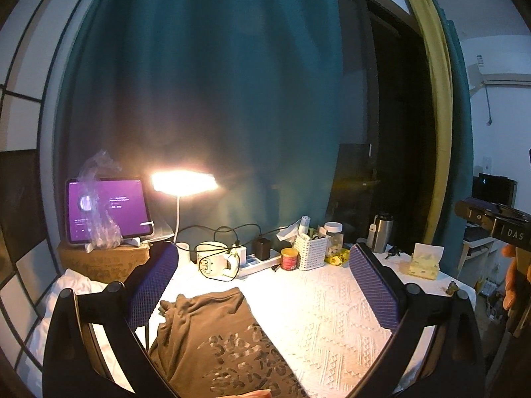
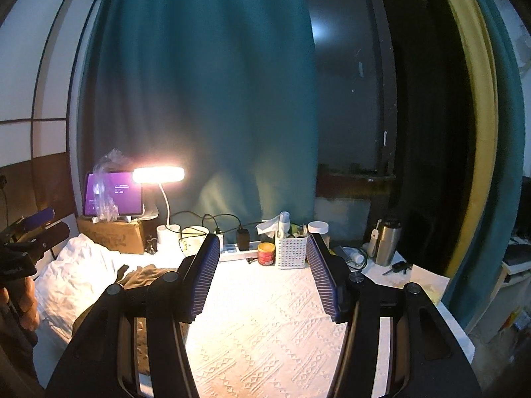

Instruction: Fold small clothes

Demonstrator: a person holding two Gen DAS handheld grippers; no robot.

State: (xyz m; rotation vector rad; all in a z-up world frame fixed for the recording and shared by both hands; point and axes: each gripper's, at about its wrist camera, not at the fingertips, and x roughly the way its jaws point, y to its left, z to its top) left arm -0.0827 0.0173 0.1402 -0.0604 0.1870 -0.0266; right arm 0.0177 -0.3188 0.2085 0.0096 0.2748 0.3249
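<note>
Both our tools hang wide and empty: left tool (image 1: 262, 282) above the brown garment (image 1: 212, 341), right tool (image 2: 264, 275) beside it; cables (image 1: 229, 232) ahead could snag.

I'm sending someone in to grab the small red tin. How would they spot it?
Start at the lit lamp on the table by the teal curtain. Follow the power strip right to the white basket. The tin stands just left of it: short, round, red with a yellow lid.

Matt brown cloth garment (image 1: 212, 341) on white embossed tablecloth (image 1: 332, 315); glossy steel tumbler (image 1: 381, 233).
</note>
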